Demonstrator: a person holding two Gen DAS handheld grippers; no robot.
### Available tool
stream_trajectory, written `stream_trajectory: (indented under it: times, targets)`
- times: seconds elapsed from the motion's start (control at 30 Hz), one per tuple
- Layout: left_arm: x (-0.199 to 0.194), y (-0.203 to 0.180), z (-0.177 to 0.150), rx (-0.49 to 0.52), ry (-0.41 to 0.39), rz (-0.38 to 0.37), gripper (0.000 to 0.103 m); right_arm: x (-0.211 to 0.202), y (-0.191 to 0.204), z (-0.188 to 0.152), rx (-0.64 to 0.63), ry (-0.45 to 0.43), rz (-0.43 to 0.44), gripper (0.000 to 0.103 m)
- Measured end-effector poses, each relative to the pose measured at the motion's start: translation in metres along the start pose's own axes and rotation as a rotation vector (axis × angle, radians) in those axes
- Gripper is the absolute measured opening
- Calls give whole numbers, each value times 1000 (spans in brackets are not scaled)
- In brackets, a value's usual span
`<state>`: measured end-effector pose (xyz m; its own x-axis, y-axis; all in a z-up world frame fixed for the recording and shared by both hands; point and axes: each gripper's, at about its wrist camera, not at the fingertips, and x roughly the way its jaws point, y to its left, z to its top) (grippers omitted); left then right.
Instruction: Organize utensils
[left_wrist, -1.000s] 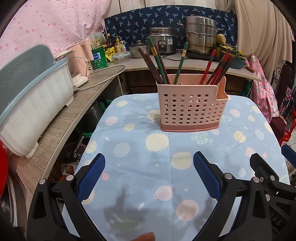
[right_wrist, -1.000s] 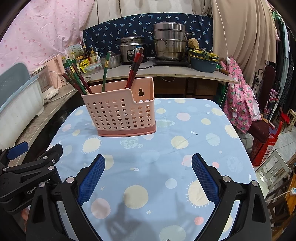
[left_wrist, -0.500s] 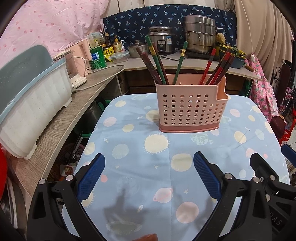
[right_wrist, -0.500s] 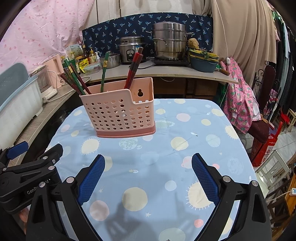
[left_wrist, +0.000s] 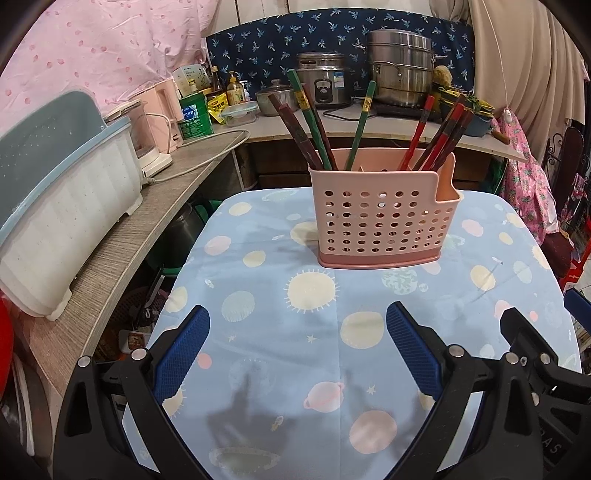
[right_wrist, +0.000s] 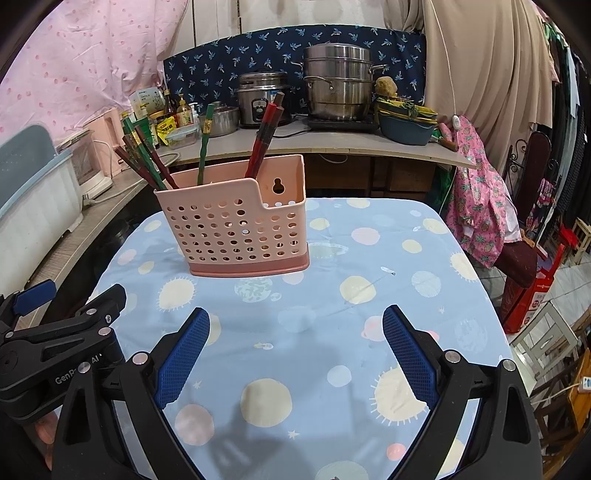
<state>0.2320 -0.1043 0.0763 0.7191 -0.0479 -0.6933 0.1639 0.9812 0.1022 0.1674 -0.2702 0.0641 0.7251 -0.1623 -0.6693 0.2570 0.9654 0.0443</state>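
A pink perforated utensil holder (left_wrist: 384, 218) (right_wrist: 240, 229) stands upright on the table with the blue planet-print cloth (left_wrist: 314, 332) (right_wrist: 332, 302). Green and dark brown chopsticks (left_wrist: 310, 122) (right_wrist: 144, 155) lean in its left part, one green chopstick (left_wrist: 360, 125) (right_wrist: 205, 144) near the middle, red ones (left_wrist: 439, 133) (right_wrist: 266, 136) at the right. My left gripper (left_wrist: 297, 328) is open and holds nothing, well short of the holder. My right gripper (right_wrist: 295, 328) is open and holds nothing too, beside the left gripper's body (right_wrist: 55, 350).
A wooden counter (left_wrist: 122, 236) runs along the left with a white and blue dish rack (left_wrist: 55, 206) and a pink kettle (left_wrist: 155, 129). Behind stand a rice cooker (left_wrist: 325, 81), a steel steamer pot (right_wrist: 340, 85) and bottles. A chair with pink cloth (right_wrist: 480, 192) is at the right.
Both views have drifted slightly back and left from the holder. The grippers stay open and the holder has not moved.
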Motion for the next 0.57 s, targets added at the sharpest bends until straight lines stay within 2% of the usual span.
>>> stream_trajectory:
  times: [0.57]
  targets:
    - [-4,3,3,-5,-15,-5,92,-2,0,1,-2,-17,-5,91]
